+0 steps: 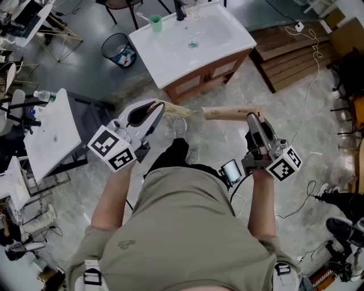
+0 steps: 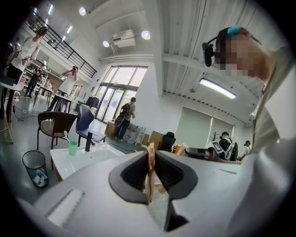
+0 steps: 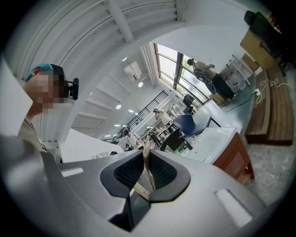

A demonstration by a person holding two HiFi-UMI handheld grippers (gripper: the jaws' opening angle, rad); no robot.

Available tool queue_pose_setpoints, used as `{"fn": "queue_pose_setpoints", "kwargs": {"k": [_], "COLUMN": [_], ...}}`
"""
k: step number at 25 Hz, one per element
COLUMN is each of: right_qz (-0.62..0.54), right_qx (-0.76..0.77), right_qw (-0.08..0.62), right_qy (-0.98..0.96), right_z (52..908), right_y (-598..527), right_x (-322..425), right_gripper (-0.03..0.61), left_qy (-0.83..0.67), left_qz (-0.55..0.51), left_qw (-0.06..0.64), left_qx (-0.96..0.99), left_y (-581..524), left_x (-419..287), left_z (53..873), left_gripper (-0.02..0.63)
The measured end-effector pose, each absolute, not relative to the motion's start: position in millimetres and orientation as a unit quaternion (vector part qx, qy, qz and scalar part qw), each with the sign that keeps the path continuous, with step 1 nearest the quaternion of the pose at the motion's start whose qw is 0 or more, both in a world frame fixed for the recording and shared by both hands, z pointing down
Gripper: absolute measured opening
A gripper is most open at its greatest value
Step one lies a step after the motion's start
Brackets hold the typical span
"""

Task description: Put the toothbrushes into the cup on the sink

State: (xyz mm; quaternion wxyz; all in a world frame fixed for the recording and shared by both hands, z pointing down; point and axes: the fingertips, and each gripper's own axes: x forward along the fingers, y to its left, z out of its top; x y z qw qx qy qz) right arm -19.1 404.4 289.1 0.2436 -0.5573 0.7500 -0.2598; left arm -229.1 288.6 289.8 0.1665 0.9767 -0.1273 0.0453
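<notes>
Both grippers are held in front of the person's body, well short of the white sink (image 1: 170,57). My left gripper (image 1: 158,106) is shut on a toothbrush in a brown paper pack (image 1: 177,109) that sticks out to the right. My right gripper (image 1: 251,117) is shut on a second packed toothbrush (image 1: 226,113), which points left. The two packs' tips are close together but apart. The green cup (image 1: 155,23) stands at the sink's back left corner. In the left gripper view the pack (image 2: 150,169) shows edge-on between the jaws, with the cup (image 2: 73,148) far off. The right gripper view shows its pack (image 3: 147,172) clamped likewise.
A black faucet (image 1: 180,10) stands next to the cup. A mesh waste bin (image 1: 118,49) is left of the sink's wooden cabinet (image 1: 207,74). A white table (image 1: 51,133) stands at the left, wooden pallets (image 1: 296,54) at the right, and cables trail over the floor.
</notes>
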Motion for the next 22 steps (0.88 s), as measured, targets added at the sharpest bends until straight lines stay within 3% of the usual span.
{"fn": "queue_pose_setpoints", "kwargs": {"k": [22], "right_qz": [-0.271], "right_qx": [-0.570], "right_qw": [0.241], "right_qy": [0.737], "right_z": [304], "right_y": [344], "right_x": [28], "right_gripper": [0.048], "left_qy": [-0.123], "left_qz": [0.048], "left_qw": [0.182], "left_qx": [0.974], "left_y": [214], "left_x": [-181], "left_z": [308], "left_gripper": [0.041]}}
